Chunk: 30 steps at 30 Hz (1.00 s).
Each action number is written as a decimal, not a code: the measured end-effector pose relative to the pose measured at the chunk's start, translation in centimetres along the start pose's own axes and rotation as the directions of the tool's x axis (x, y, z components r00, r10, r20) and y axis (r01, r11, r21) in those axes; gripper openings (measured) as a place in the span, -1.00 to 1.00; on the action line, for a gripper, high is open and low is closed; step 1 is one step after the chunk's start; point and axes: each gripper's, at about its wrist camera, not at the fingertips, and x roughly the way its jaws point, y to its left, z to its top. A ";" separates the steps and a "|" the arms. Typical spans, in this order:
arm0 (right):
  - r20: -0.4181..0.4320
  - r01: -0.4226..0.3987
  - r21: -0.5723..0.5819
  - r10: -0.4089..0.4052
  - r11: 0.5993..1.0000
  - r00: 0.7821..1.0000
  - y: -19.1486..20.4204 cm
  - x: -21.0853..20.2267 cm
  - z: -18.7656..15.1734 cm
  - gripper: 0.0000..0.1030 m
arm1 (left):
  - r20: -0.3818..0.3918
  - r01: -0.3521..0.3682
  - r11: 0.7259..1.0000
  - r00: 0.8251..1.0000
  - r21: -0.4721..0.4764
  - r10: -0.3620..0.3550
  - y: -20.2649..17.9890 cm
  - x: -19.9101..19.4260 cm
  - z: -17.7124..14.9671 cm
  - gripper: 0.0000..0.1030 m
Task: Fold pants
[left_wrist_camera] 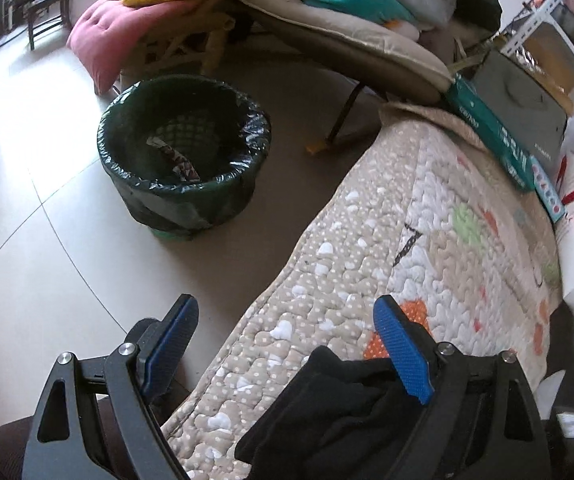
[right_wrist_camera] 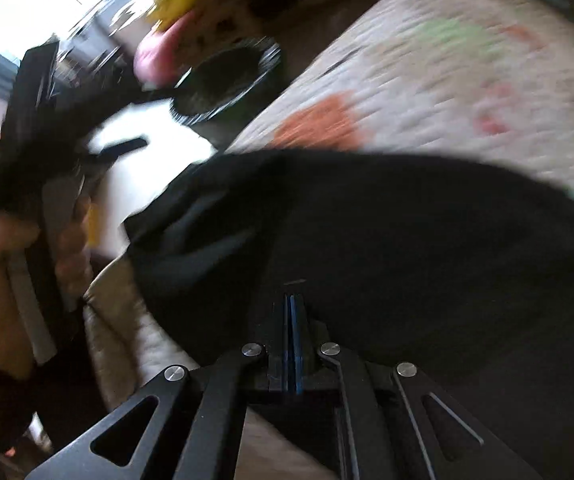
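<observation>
The black pants [left_wrist_camera: 339, 412] lie bunched on a quilted, dotted cover [left_wrist_camera: 367, 248]. In the left wrist view my left gripper [left_wrist_camera: 285, 320] stands open over the cover's edge. A fold of the pants rests against its right finger [left_wrist_camera: 403, 354], and nothing is pinched between the pads. The right wrist view is blurred by motion. There my right gripper [right_wrist_camera: 292, 300] is shut, blue pads together, with the black pants [right_wrist_camera: 387, 240] gathered around its tips. A person's hand [right_wrist_camera: 3, 248] holding the other tool shows at the left.
A round bin with a black liner [left_wrist_camera: 183, 152] stands on the tiled floor [left_wrist_camera: 27, 200] just left of the cover. Behind it are a pink cushion [left_wrist_camera: 103, 36] and a piled-up lounge chair [left_wrist_camera: 347, 36]. Boxes [left_wrist_camera: 503, 132] sit at the cover's far end.
</observation>
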 end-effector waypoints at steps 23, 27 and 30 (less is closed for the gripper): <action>0.273 0.184 0.277 -0.261 0.943 0.926 -7.8 -10.6 -3.4 -0.94 | -0.020 0.077 0.991 0.997 -0.110 -0.080 2.9 -2.8 -0.4 0.74; 0.245 0.170 0.259 -0.235 0.951 0.941 -8.3 -9.2 -3.5 -0.94 | -0.049 0.056 0.993 0.997 -0.100 -0.061 2.6 -1.9 -0.3 0.74; 0.232 0.141 0.223 -0.193 0.964 0.953 -8.2 -7.6 -2.9 -0.94 | -0.055 0.038 0.995 0.998 -0.090 -0.043 2.3 -1.4 -0.3 0.74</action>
